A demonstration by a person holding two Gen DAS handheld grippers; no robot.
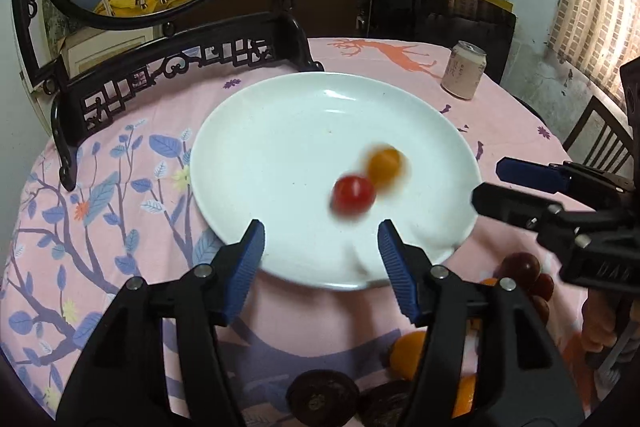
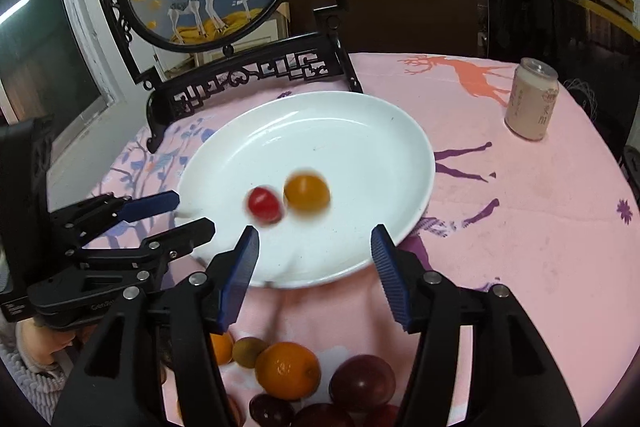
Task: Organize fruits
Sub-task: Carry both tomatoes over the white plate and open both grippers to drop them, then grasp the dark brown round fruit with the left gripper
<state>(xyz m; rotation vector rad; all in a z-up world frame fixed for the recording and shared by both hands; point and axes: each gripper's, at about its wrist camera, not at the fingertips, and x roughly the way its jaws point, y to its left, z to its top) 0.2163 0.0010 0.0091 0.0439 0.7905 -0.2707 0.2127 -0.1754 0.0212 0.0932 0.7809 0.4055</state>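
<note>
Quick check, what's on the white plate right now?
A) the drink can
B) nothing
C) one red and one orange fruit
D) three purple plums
C: a small red fruit and an orange fruit lie side by side, both motion-blurred, on the white plate; the can stands off on the tablecloth, and both grippers are open.

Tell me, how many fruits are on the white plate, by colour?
Red: 1, the red fruit
Orange: 1, the orange fruit
Total: 2, side by side on the plate, both motion-blurred.
</note>
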